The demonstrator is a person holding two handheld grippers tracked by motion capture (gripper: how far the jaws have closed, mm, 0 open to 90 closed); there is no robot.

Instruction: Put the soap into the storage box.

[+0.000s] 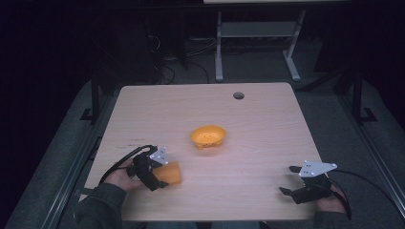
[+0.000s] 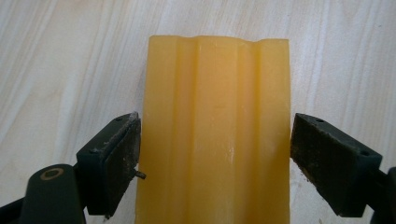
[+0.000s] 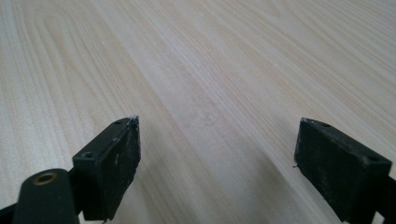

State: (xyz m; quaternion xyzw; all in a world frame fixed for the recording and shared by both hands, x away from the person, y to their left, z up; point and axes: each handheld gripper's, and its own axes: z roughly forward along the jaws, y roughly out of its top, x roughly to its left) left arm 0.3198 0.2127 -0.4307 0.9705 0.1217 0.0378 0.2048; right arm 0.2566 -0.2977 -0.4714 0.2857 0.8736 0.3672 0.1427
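An orange-yellow ribbed block (image 2: pixel 217 116) lies flat on the wooden table (image 1: pixel 248 124) near its front left. My left gripper (image 2: pixel 215 135) straddles it with a jaw on each long side, open; the left jaw touches the block's edge and the right jaw sits just off it. From above, the left gripper (image 1: pixel 165 175) covers the block's (image 1: pixel 174 174) near end. An orange bowl (image 1: pixel 208 136) stands upright near the table's middle. My right gripper (image 1: pixel 286 180) rests open at the front right, with bare wood between its jaws (image 3: pixel 217 140).
A round cable hole (image 1: pixel 238 95) is cut in the table's far side. Beyond the table, white desk legs (image 1: pixel 218 47) stand on a dark floor with cables. Both cables trail back toward the person's sleeves at the front edge.
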